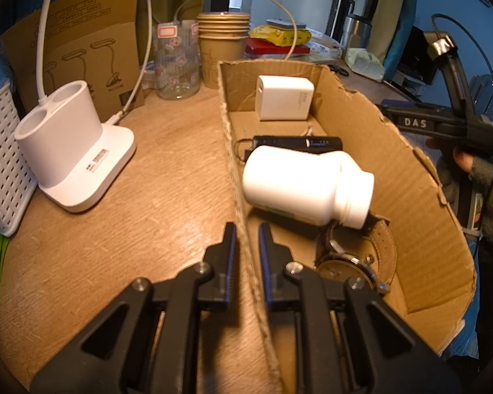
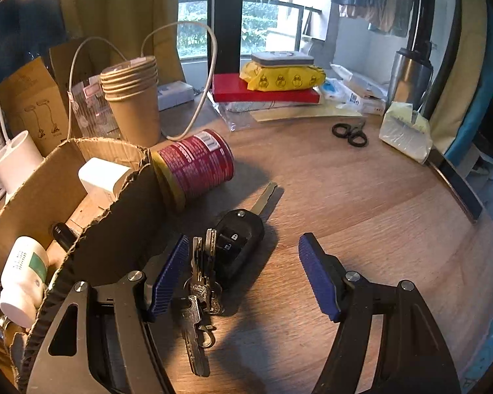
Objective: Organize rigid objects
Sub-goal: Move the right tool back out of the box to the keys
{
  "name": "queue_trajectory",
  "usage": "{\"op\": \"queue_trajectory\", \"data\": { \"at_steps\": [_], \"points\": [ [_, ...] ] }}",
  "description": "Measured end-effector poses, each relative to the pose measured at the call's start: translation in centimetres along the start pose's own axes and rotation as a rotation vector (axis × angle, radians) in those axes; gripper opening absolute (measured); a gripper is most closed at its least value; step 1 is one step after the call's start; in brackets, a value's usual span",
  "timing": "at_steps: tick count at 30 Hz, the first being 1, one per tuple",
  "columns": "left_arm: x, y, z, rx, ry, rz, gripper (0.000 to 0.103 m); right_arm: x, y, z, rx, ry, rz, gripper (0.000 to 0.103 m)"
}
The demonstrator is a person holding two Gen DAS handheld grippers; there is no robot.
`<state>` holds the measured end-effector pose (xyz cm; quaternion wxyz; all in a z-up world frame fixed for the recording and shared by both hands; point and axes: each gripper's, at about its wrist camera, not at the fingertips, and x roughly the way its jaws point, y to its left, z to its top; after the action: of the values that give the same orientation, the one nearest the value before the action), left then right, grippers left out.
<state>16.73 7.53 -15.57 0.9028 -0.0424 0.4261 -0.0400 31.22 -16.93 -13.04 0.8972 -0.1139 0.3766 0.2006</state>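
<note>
- Jaws of the left gripper (image 1: 247,236) are clamped together on the near wall of the cardboard box (image 1: 361,121), which already holds a white bottle (image 1: 304,185), a charger (image 1: 284,98) and a watch (image 1: 355,262).
- Jaws of the right gripper (image 2: 243,272) are held wide apart, with nothing gripped.
- Between them, toward the left finger, the key bunch (image 2: 202,295) with its car fob (image 2: 240,246) is seen on the table (image 2: 361,203), just outside the box.
- Its long axis is judged to run roughly along the fingers, so the right gripper is the nearer.

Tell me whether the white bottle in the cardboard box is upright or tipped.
Tipped. The white bottle lies on its side inside the cardboard box, its cap pointing toward the right wall, resting over a watch.
</note>
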Motion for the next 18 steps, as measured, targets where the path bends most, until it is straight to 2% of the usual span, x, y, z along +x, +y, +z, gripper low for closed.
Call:
{"op": "queue_trajectory", "data": {
  "at_steps": [16, 18],
  "points": [
    [0.0, 0.0, 0.0, 0.000, 0.000, 0.000, 0.015, 2.8, 1.0, 0.2, -0.013, 0.063, 0.012, 0.072],
    [0.0, 0.0, 0.0, 0.000, 0.000, 0.000, 0.015, 3.0, 1.0, 0.2, -0.013, 0.070, 0.012, 0.065]
  ]
}}
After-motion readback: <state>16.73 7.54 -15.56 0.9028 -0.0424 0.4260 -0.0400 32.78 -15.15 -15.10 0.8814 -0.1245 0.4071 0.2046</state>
